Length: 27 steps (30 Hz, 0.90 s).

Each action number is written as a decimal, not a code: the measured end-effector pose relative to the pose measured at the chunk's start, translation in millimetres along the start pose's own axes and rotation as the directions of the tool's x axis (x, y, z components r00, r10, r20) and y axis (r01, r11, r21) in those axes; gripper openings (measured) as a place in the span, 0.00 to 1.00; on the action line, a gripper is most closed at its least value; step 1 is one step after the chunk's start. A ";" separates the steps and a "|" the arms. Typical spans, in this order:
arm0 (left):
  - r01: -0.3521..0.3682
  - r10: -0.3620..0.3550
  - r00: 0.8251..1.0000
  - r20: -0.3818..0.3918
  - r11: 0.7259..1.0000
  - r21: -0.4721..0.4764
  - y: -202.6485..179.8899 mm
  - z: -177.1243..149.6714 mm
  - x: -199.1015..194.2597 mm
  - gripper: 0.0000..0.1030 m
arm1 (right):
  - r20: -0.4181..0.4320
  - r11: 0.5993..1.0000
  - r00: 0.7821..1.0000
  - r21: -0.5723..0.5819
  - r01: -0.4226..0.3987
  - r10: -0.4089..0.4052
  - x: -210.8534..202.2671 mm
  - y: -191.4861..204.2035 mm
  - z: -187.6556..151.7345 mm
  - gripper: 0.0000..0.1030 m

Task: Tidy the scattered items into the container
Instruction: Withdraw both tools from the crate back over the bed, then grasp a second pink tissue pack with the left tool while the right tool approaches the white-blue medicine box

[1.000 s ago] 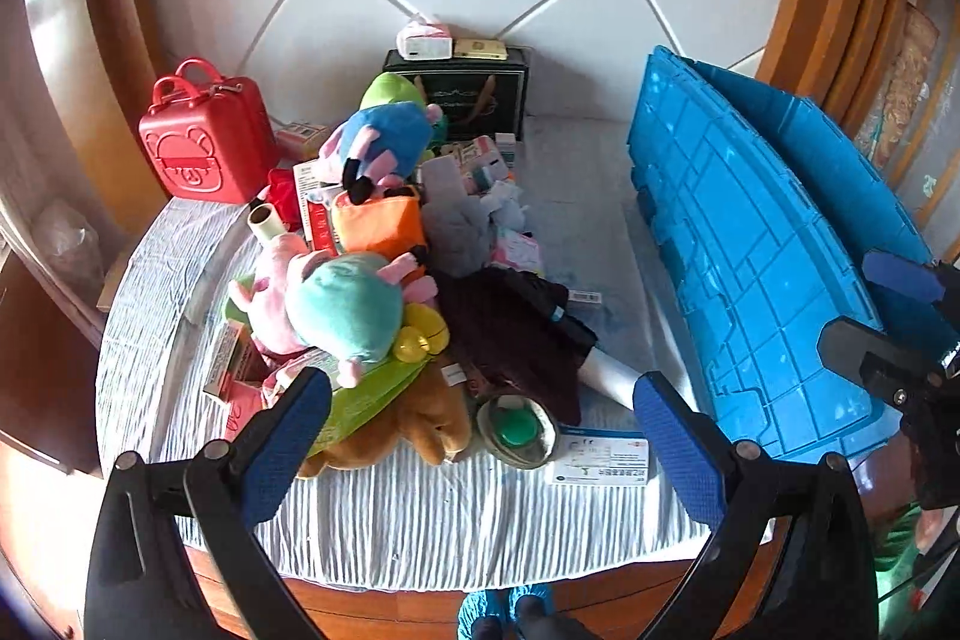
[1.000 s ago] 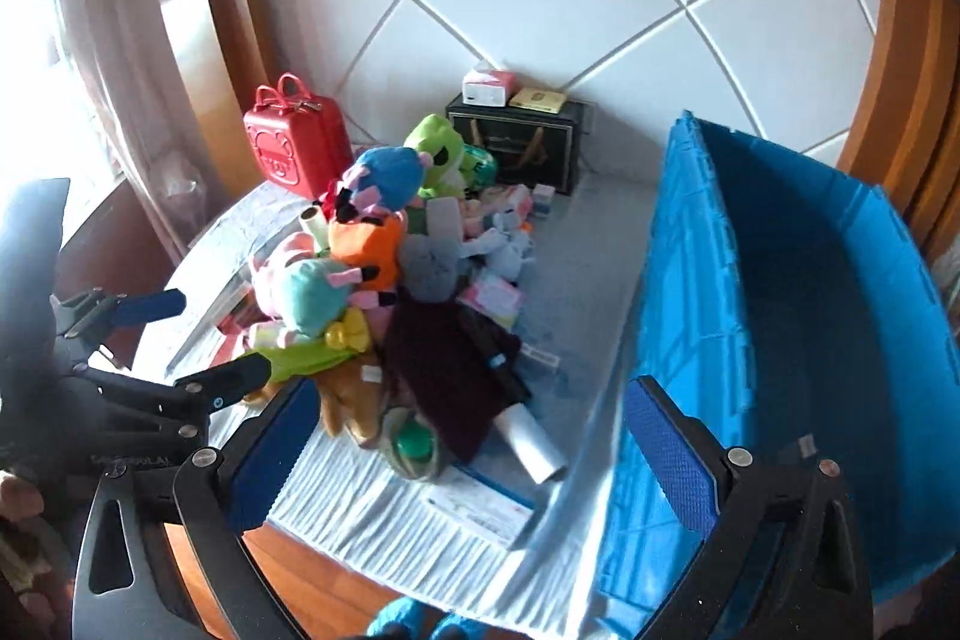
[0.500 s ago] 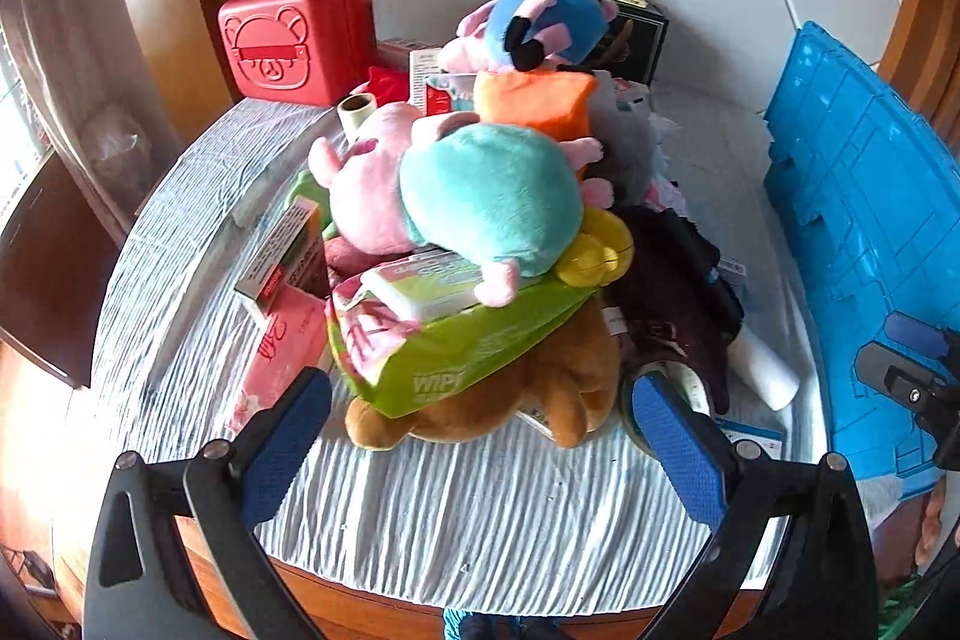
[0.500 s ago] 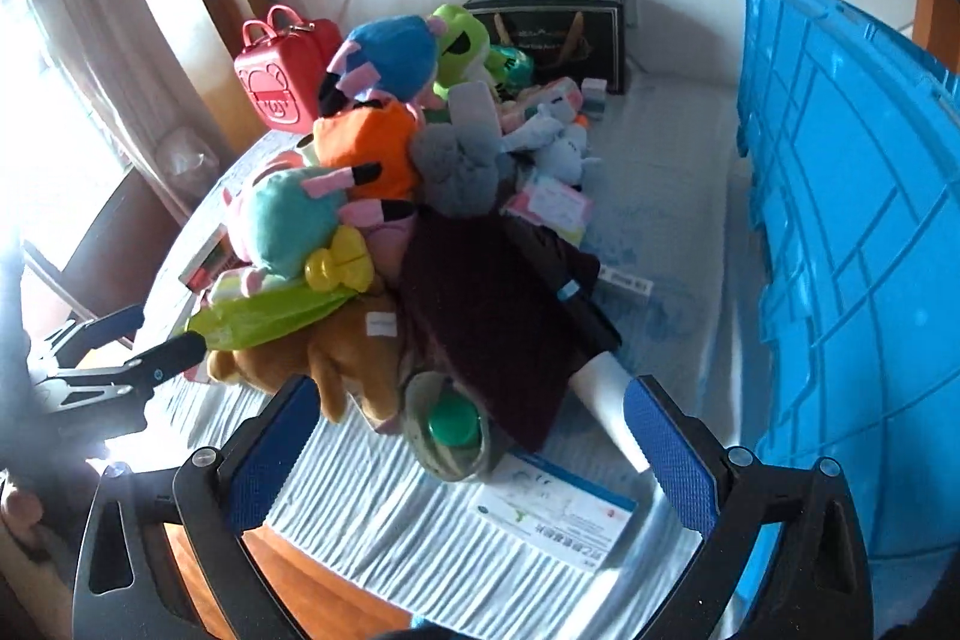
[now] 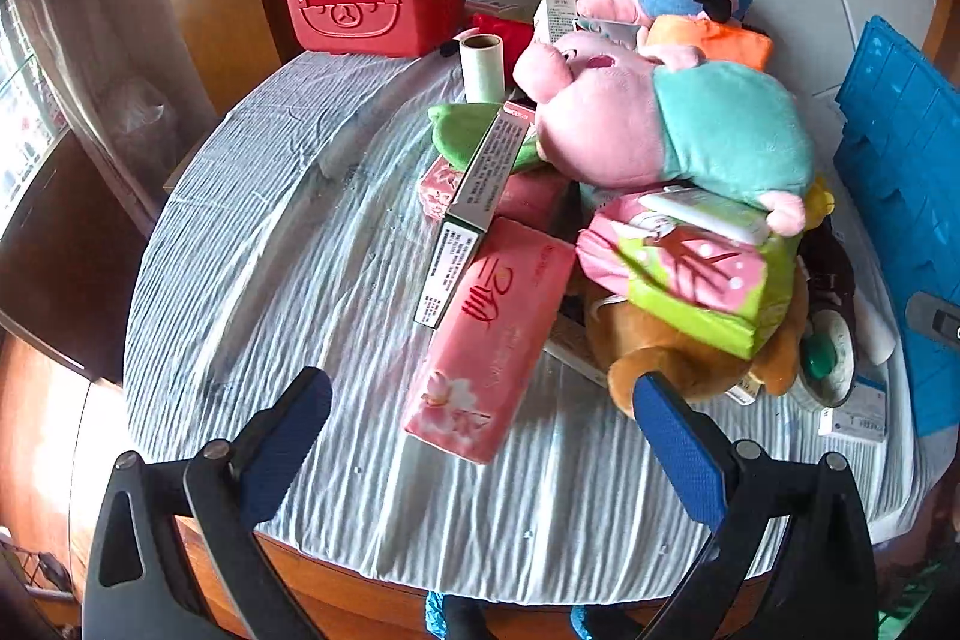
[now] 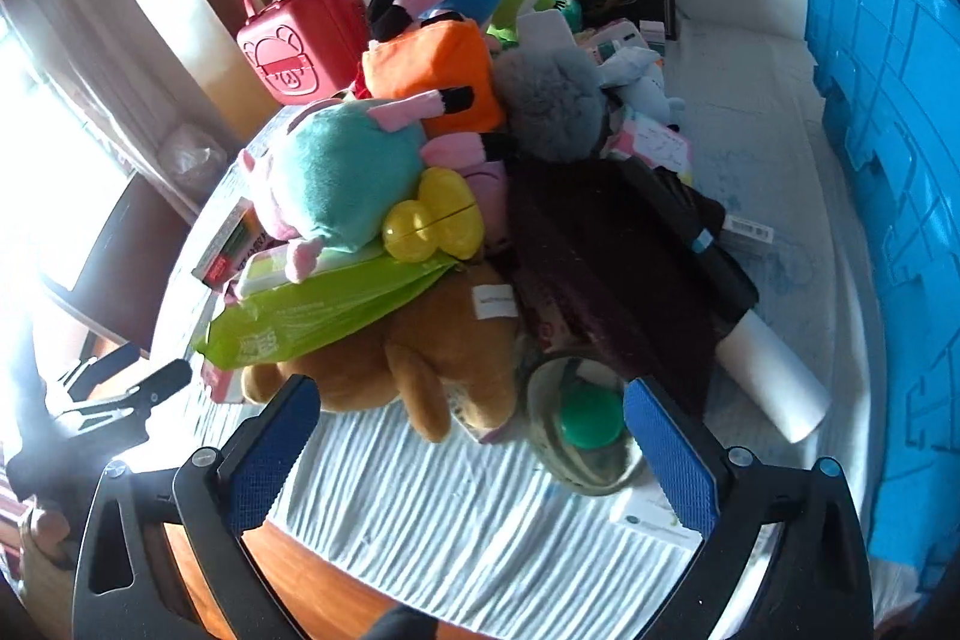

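Left tool [image 5: 480, 436] spread wide, empty, low over bench [image 5: 252, 244]; pink tissue pack [image 5: 489, 334] lies dead ahead between its fingers, long axis pointing away. Right tool [image 6: 462, 436] also wide, empty, near brown plush [image 6: 420, 358] and glass bowl [image 6: 585, 427]. Blue container [image 6: 888, 112] stands far right, pile crowding between.

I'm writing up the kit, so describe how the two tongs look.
Both look alike. The left tongs and the right tongs each have two black arms with cut-out openings and round silver rivets, ending in flat blue pads with a fine grid texture. No cables or lettering show.
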<state>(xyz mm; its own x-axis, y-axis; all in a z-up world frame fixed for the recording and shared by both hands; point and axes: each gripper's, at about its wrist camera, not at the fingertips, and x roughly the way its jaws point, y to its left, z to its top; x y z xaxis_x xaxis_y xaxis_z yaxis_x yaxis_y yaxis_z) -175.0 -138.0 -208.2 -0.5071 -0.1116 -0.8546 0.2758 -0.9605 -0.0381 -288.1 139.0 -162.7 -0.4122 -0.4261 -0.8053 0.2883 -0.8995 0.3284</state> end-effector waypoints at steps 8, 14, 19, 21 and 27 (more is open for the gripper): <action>0.128 -0.118 0.990 -0.073 0.981 0.148 15.6 3.7 49.5 0.99 | -0.017 0.982 0.995 0.162 0.101 -0.100 30.9 44.0 -31.6 1.00; 0.083 -0.068 0.994 -0.084 0.978 0.191 7.4 1.1 78.4 0.94 | -0.053 0.947 0.983 0.263 0.182 -0.174 37.0 30.4 -55.2 1.00; 0.114 -0.091 0.985 -0.144 0.980 0.160 4.7 -0.5 94.6 0.79 | -0.043 0.904 0.964 0.337 0.261 -0.262 20.1 -5.2 -71.7 1.00; 0.124 -0.097 0.982 -0.159 0.978 0.166 1.0 -2.5 100.1 0.55 | -0.049 0.882 0.955 0.372 0.288 -0.292 13.9 -25.3 -79.1 1.00; 0.078 -0.062 0.989 -0.137 0.991 0.113 -8.8 -20.2 80.9 0.50 | -0.081 0.868 0.939 0.362 0.341 -0.335 7.4 -82.7 -97.0 1.00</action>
<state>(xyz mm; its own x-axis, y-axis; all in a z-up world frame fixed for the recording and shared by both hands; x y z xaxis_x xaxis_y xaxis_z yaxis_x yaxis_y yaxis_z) -201.9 -133.4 -287.5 -0.4065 -0.0157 -0.9135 0.1417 -0.9888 -0.0461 -231.2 219.6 -243.6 -0.4132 -0.0906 -0.9061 -0.2033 -0.9607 0.1888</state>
